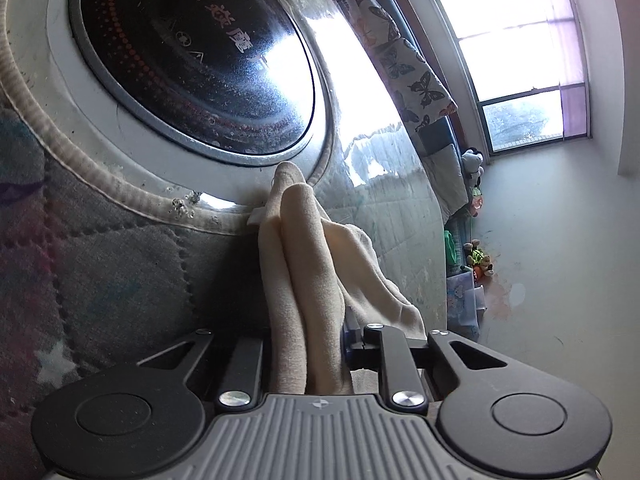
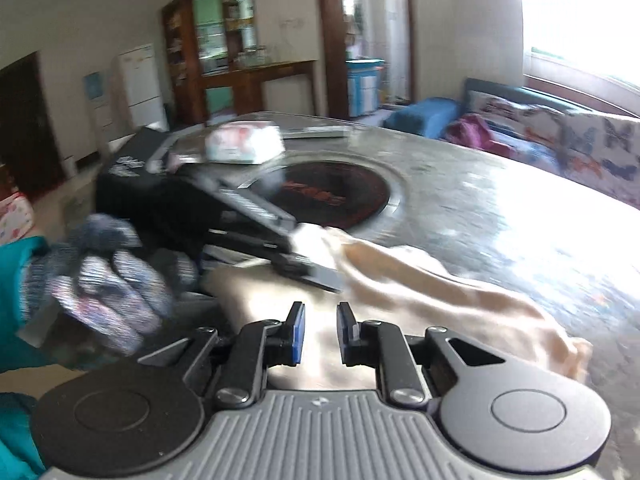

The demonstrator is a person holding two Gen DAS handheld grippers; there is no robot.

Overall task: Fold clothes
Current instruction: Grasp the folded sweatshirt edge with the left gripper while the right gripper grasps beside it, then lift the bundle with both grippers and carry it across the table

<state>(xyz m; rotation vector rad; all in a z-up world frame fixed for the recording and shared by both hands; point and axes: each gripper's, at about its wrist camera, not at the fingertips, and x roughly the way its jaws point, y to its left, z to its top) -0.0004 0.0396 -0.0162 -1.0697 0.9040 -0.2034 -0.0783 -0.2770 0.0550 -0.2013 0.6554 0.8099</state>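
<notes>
Gripping: my left gripper (image 1: 308, 344) is clamping a bunched fold of the cream garment (image 1: 304, 280), which is rising between its fingers toward the table's round dark cooktop (image 1: 192, 60).
Right claw: my right gripper (image 2: 320, 334) is hovering just above the cloth, its fingers apart and holding nothing.
Garment: I am seeing it sprawling across the glossy table (image 2: 500, 200), with one end lying beside the cooktop's rim.
Left hand: a patterned glove (image 2: 108, 280) with a teal sleeve (image 2: 16, 276) is holding the left tool.
Background: a wrapped white packet (image 2: 244, 142) is sitting beyond the cooktop; motion blur is softening this view.
</notes>
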